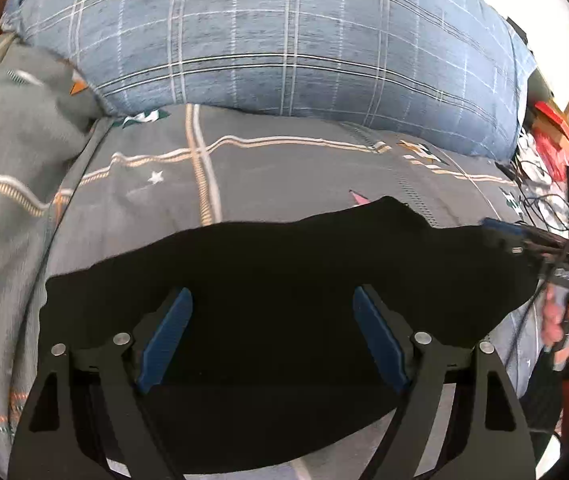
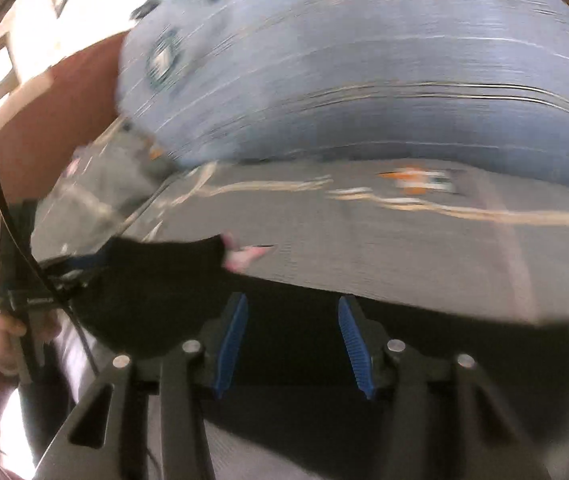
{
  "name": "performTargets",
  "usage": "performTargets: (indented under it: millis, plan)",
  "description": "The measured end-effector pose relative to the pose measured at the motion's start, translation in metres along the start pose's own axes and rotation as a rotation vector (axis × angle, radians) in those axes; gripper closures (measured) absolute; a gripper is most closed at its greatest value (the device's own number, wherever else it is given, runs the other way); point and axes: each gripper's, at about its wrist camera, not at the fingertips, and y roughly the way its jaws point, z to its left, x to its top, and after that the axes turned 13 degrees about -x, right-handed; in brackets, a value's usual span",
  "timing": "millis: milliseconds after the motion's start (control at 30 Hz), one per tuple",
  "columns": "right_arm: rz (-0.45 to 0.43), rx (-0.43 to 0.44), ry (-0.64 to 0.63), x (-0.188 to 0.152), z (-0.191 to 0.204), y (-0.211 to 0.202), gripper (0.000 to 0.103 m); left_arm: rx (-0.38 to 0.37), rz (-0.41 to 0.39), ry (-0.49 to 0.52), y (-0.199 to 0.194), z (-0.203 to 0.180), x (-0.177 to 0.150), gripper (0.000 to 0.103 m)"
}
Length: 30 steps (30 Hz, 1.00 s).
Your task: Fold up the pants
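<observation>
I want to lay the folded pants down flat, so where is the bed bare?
Bare gray sheet runs between the black pants and the blue plaid pillow. It is crowded at the left, where a rumpled quilt bunches up, and past the right bed edge, with cables and red boxes. Both hand-held grippers, left and right, hang open over the pants.

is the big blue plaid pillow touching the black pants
Apart. The left wrist view shows a strip of grey bedsheet between the pillow and the pants.
</observation>
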Motion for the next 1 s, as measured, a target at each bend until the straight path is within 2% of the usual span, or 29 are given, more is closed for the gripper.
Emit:
performTargets:
  millis: [133,200,267,300,367,533,633,733,767,833,1000]
  plan:
    - [0.028,0.063,-0.068,0.010,0.032,0.033,0.054,0.000,-0.001,0.011,0.000,0.000,-0.004,0.020]
    - [0.040,0.074,-0.109,0.010,0.045,0.044,0.058,0.000,0.000,0.017,-0.001,0.000,-0.004,0.020]
    - [0.047,0.074,-0.156,0.009,0.052,0.051,0.077,0.000,-0.004,0.012,-0.004,0.004,-0.005,0.020]
    - [0.038,0.064,-0.179,0.012,0.056,0.051,0.079,0.001,-0.007,0.004,-0.007,0.007,-0.006,0.020]
    - [0.012,0.018,-0.217,0.015,0.061,0.044,0.099,0.004,-0.015,-0.011,-0.010,0.013,-0.007,0.020]
    - [0.028,-0.009,-0.168,0.015,0.059,0.055,0.098,-0.005,-0.025,-0.082,-0.019,0.031,-0.017,0.020]
    - [-0.002,-0.015,-0.156,0.015,0.061,0.044,0.089,0.009,-0.043,-0.103,-0.033,0.035,-0.020,0.020]
    - [-0.018,-0.009,-0.141,0.016,0.063,0.027,0.073,0.019,-0.073,-0.146,-0.051,0.046,-0.022,0.020]
    - [-0.026,0.004,-0.140,0.015,0.068,0.021,0.067,0.016,-0.083,-0.168,-0.056,0.050,-0.023,0.020]
    - [-0.029,0.042,-0.148,0.012,0.077,0.013,0.063,0.008,-0.105,-0.232,-0.070,0.062,-0.029,0.020]
    - [-0.014,0.143,-0.194,-0.002,0.111,0.008,0.062,0.042,-0.111,-0.294,-0.081,0.075,-0.048,0.020]
